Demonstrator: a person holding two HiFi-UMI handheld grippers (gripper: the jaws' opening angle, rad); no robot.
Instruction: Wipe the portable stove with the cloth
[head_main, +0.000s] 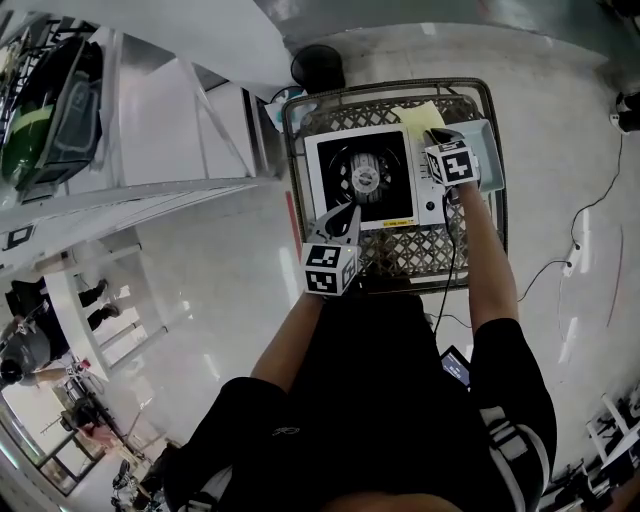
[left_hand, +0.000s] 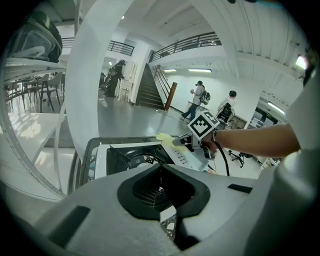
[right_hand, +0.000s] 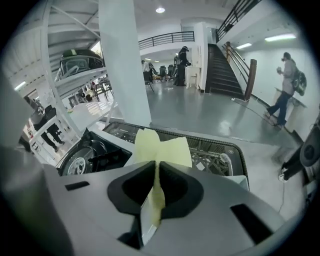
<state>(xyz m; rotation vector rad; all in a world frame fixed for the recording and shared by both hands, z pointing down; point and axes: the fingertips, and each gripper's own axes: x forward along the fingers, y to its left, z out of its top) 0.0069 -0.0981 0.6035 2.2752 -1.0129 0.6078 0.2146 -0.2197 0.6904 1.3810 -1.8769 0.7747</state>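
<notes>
Just short of wiping, by the look of it: a pale yellow soft cloth (right_hand: 161, 147) pinched tight in the right gripper (right_hand: 156, 169), one fold clamped between the pads, the loose part fanning up beyond the tips. Held over the far right corner of the white, black-topped portable gas stove (head_main: 395, 200), close to its control strip (head_main: 432, 190). Stove sitting square inside a grey wire-mesh basket (head_main: 400, 252). Contact between cloth and stove top: impossible to tell. Left gripper (left_hand: 161, 169) hovering at the stove's near edge, tongs pressed together on nothing, mesh showing below them. Next, probably: lower the cloth flat onto the surface and sweep across, keeping the pinch firm so as not to shed it, perhaps steadying the stove body with the left. Worth minding the black pan supports (right_hand: 97, 159) around the round burner (head_main: 367, 178), likely to snag fabric. No brand legible. Printing on the control strip and a small yellowish label (head_main: 385, 222) at the front edge too small to read. Otherwise only black-and-white square markers on both gripper cubes.
</notes>
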